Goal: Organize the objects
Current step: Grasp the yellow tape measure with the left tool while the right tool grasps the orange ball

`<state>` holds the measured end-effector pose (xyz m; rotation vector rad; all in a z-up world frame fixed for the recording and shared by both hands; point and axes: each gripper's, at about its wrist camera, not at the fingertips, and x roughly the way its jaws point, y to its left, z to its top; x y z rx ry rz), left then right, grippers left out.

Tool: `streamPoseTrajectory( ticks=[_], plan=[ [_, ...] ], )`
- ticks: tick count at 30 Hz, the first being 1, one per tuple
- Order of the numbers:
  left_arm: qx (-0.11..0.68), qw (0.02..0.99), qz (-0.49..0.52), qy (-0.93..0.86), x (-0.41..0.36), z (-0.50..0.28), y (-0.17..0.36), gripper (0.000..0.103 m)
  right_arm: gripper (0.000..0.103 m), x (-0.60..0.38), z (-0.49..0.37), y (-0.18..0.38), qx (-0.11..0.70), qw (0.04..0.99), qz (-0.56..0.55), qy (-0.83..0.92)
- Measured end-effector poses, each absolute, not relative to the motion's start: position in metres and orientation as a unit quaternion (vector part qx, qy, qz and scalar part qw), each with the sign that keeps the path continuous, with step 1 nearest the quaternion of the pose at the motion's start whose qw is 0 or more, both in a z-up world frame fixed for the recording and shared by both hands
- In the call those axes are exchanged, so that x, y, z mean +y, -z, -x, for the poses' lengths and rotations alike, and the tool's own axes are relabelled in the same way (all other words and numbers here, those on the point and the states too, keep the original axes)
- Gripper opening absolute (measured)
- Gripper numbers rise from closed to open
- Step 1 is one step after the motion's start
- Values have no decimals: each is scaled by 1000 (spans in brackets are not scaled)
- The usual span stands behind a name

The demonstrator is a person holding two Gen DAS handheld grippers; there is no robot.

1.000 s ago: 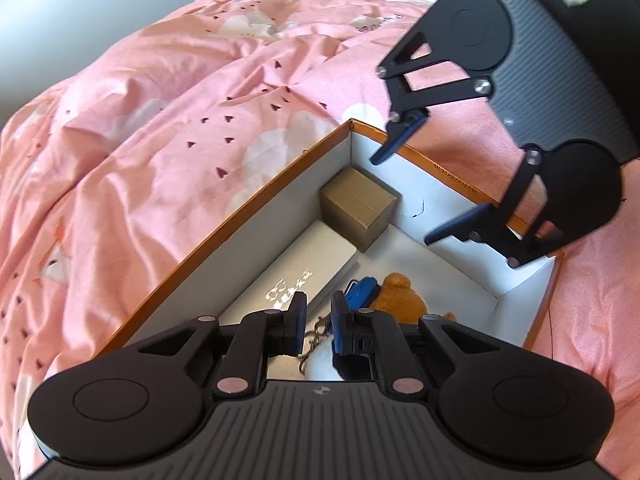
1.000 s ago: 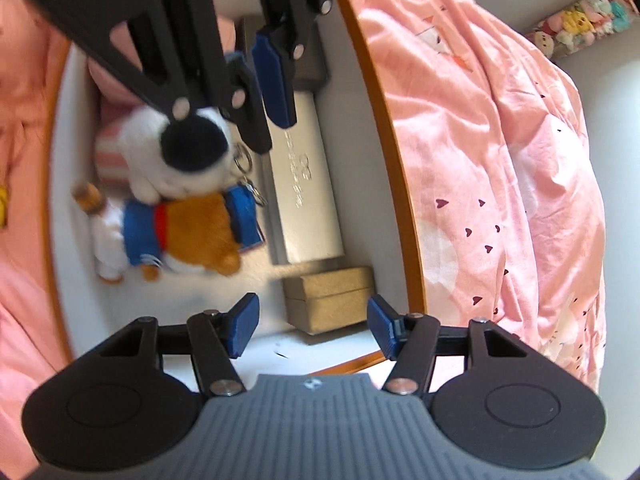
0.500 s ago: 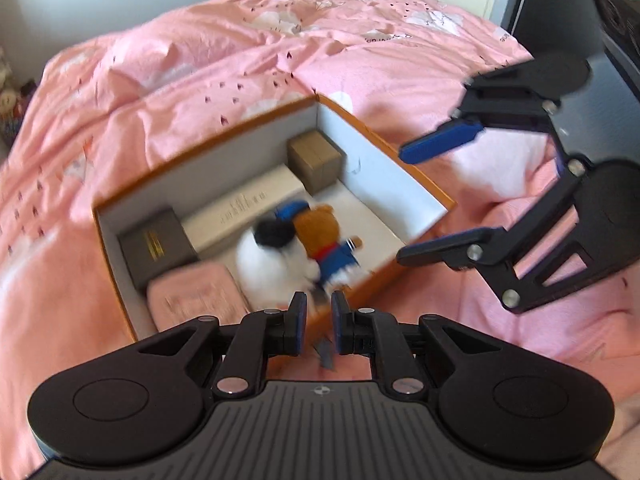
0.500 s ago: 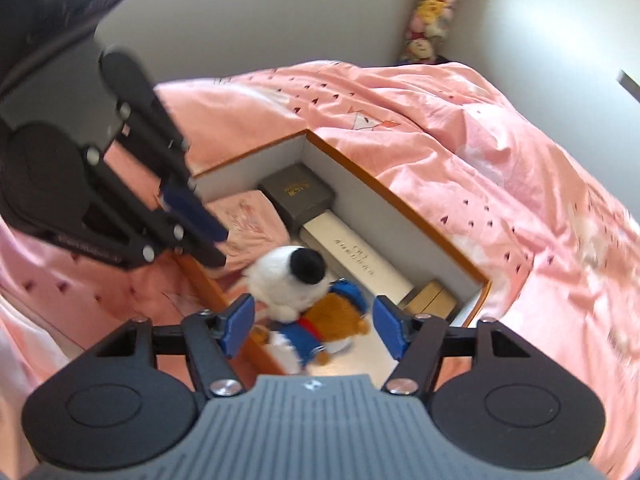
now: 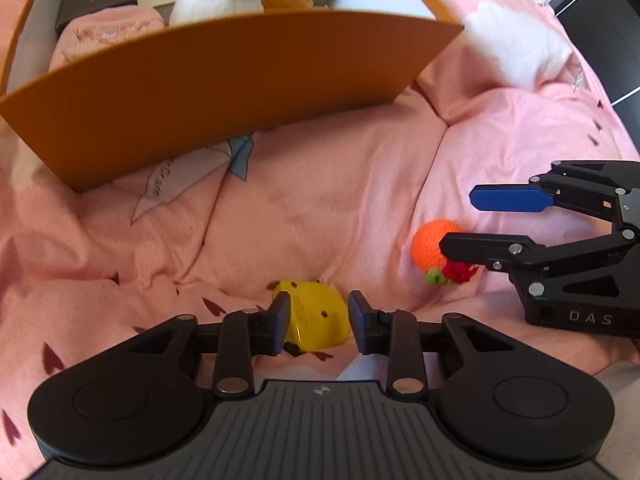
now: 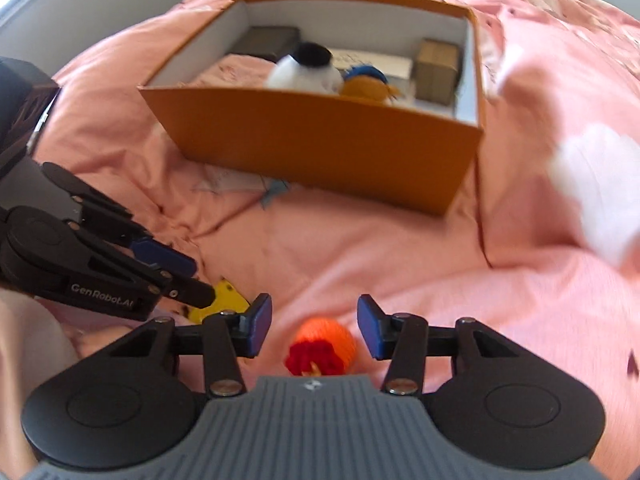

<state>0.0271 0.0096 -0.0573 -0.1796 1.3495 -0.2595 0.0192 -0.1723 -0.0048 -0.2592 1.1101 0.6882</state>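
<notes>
A bedroom at home.
A bed under a rumpled pink duvet (image 6: 400, 248) printed with small hearts fills both views, with an orange box (image 6: 320, 140) of soft toys at twelve o'clock.

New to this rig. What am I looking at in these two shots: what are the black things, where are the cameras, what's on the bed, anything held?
No robot arm: a person carries two handheld grippers, each with a fisheye camera looking along its jaws. The left gripper is opening its jaws around a yellow plastic toy. The right gripper is closing its jaws around an orange crocheted ball with a red tuft. Neither is gripped yet. Both lie on the pink bedspread, in front of an orange cardboard box holding plush toys and small boxes.
</notes>
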Motion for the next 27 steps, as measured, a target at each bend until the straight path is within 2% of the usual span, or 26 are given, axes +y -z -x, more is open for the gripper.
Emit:
streamPoseTrajectory(
  ticks=[2, 8, 20, 27],
  plan=[
    [623, 769, 73, 123, 3, -24, 60, 49, 49, -178, -13, 10, 529, 787, 111, -297],
    [623, 774, 45, 103, -8, -24, 71, 57, 46, -182, -17, 27, 550, 781, 73, -288],
    [642, 760, 8, 98, -22, -30, 91, 67, 41, -186, -20, 42, 562, 775, 44, -285],
    [658, 747, 2, 95, -22, -34, 103, 69, 41, -187, -19, 41, 562, 776, 42, -285]
  ],
)
